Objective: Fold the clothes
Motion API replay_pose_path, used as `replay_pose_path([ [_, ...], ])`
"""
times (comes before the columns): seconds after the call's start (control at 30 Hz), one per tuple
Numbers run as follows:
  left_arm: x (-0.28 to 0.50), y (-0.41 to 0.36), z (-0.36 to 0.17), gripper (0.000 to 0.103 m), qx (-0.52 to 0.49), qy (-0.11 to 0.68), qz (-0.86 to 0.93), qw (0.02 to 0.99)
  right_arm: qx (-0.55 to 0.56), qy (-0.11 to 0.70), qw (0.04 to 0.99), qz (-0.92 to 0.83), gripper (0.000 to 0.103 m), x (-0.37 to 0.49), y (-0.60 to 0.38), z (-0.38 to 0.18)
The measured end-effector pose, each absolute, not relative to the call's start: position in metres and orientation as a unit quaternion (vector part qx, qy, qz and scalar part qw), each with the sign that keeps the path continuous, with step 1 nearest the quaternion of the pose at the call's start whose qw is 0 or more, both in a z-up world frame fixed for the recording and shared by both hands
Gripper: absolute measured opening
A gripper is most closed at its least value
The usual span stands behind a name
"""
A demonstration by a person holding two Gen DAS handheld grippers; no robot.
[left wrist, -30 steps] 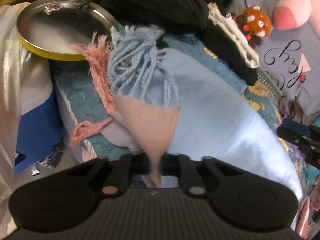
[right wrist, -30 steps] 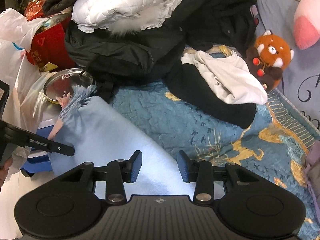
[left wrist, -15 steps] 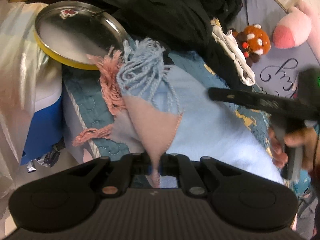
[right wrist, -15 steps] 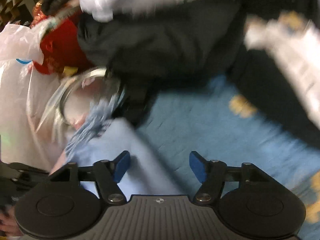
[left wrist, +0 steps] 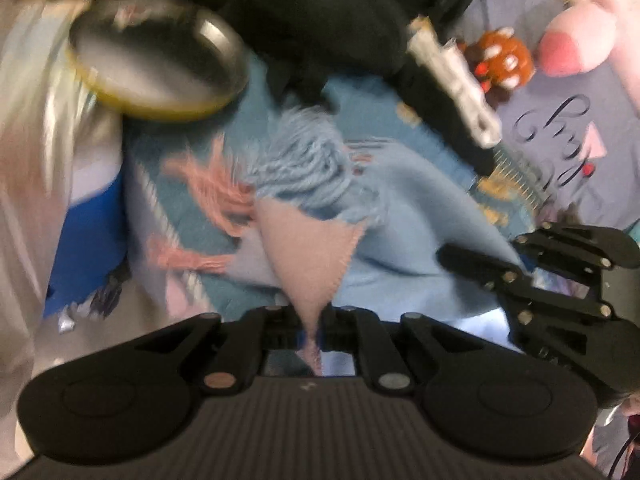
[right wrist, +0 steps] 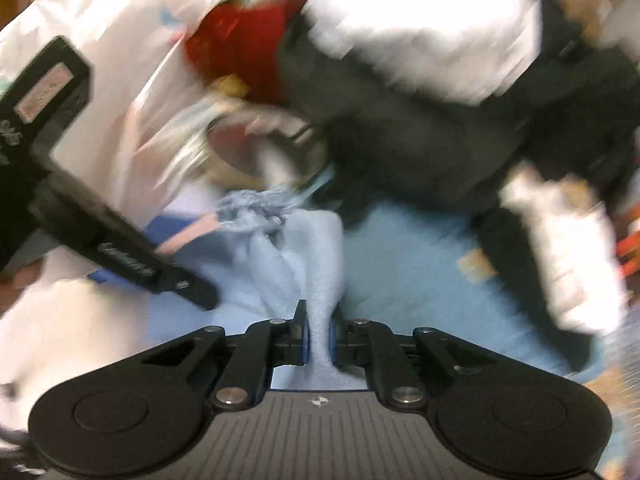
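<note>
Blue quilted bedspread (left wrist: 372,100): light-blue fringed scarf (left wrist: 408,216), dark clothes pile (left wrist: 320,12), plush toy (left wrist: 504,60).

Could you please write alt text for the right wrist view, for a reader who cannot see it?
The right gripper is closing its jaws on a fold of the light blue fringed scarf, which lies on a blue quilt. The left gripper reaches in beside it; blurred dark jackets are heaped behind.

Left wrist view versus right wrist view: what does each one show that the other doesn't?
Only the left view shows the scarf's pink corner pinched in the left claw, and a pink plush. Only the right view shows the white jacket, the red bag and the right claw closing on blue fabric. Both show the blue scarf and round tin lid.
</note>
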State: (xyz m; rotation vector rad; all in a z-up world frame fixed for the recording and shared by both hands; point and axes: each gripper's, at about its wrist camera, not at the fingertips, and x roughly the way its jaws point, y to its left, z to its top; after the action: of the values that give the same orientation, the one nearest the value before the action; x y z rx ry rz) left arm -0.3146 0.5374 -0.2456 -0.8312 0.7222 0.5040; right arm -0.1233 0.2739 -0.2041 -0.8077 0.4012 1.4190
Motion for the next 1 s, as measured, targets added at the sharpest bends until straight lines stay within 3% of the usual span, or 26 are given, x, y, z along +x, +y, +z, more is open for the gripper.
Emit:
replay_pose_path([
  [0.17, -0.287, 0.543, -0.172, 0.006, -0.354, 0.249, 0.209, 0.877, -0.345, 0.091, 0.721, 0.595, 0.008, -0.091, 0.285, -0.115],
  [0.27, -0.265, 0.551, -0.137, 0.006, -0.336, 0.210, 0.198, 0.897, -0.339, 0.089, 0.745, 0.568, 0.009, -0.061, 0.300, -0.094],
  [0.33, -0.248, 0.556, -0.134, 0.006, -0.329, 0.214, 0.205, 0.897, -0.328, 0.118, 0.754, 0.557, 0.015, -0.039, 0.316, -0.106],
  [0.4, -0.235, 0.559, -0.147, 0.006, -0.330, 0.234, 0.223, 0.887, -0.312, 0.167, 0.754, 0.553, 0.035, -0.016, 0.332, -0.135],
  [0.47, -0.229, 0.560, -0.172, 0.006, -0.330, 0.265, 0.248, 0.871, -0.289, 0.227, 0.758, 0.539, 0.042, 0.006, 0.343, -0.166],
  [0.73, -0.266, 0.575, -0.262, 0.006, -0.360, 0.341, 0.321, 0.807, -0.185, 0.364, 0.782, 0.471, 0.048, 0.075, 0.294, -0.230],
  [1.0, -0.282, 0.587, -0.253, 0.006, -0.336, 0.327, 0.353, 0.809, -0.191, 0.388, 0.774, 0.463, 0.049, 0.080, 0.245, -0.258],
])
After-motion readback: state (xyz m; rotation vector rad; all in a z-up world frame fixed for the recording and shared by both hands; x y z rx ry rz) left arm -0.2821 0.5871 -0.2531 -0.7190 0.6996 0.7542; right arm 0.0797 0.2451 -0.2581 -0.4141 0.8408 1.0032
